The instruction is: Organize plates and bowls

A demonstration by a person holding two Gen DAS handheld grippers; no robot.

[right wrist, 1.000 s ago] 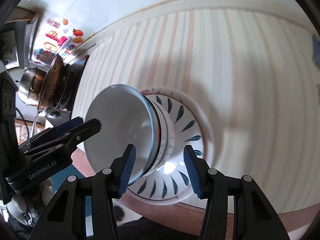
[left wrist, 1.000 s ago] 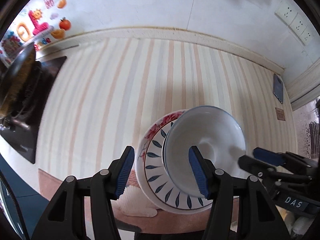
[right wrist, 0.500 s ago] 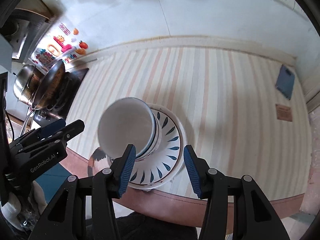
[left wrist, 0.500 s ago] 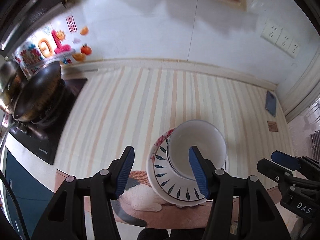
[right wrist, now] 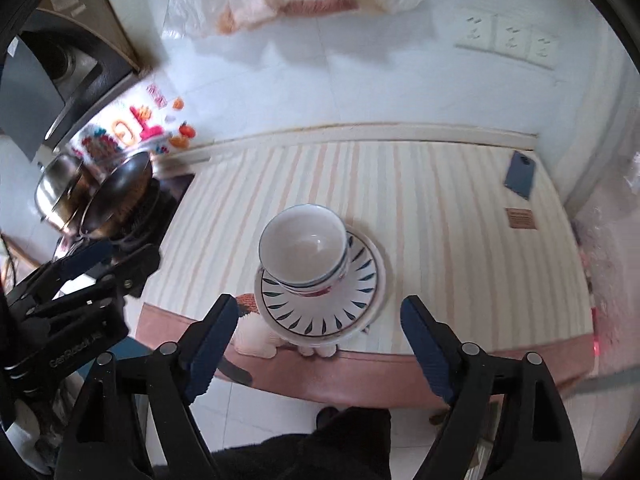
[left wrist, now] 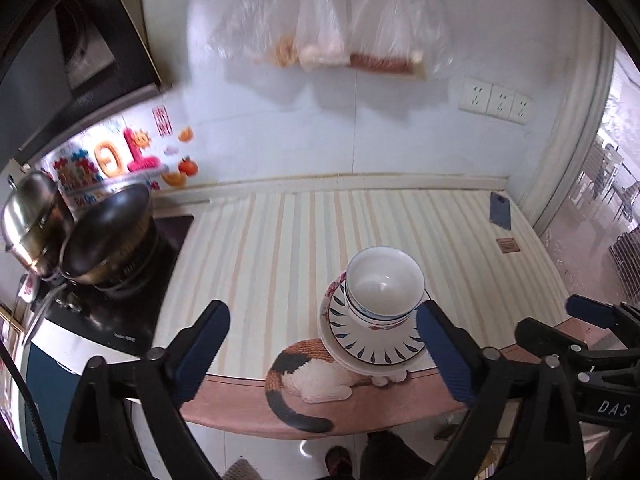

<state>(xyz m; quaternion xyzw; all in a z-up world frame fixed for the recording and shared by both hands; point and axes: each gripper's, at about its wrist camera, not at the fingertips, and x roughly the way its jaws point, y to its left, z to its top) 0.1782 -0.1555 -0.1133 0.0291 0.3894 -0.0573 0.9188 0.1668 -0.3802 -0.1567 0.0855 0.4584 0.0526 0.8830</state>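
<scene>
A stack of white bowls [left wrist: 384,286] [right wrist: 303,249] stands on a stack of white plates with blue leaf marks [left wrist: 370,342] [right wrist: 320,304], near the front edge of a striped counter [left wrist: 280,248] [right wrist: 440,248]. My left gripper [left wrist: 322,354] is open and empty, held back from the counter and above the floor. My right gripper [right wrist: 318,348] is open and empty too, held back in front of the stack. Each gripper also shows at the edge of the other's view.
A cat-shaped mat [left wrist: 316,372] lies under the plates at the counter's front edge. A wok [left wrist: 108,236] and a steel pot [left wrist: 30,220] sit on a stove at the left. A phone [right wrist: 520,179] and a small brown card [right wrist: 520,218] lie at the right. Plastic bags [left wrist: 320,20] hang on the wall.
Both grippers have pulled back and up from the bowl and plate stack, which now looks smaller and farther away. The stack has stayed in place.
</scene>
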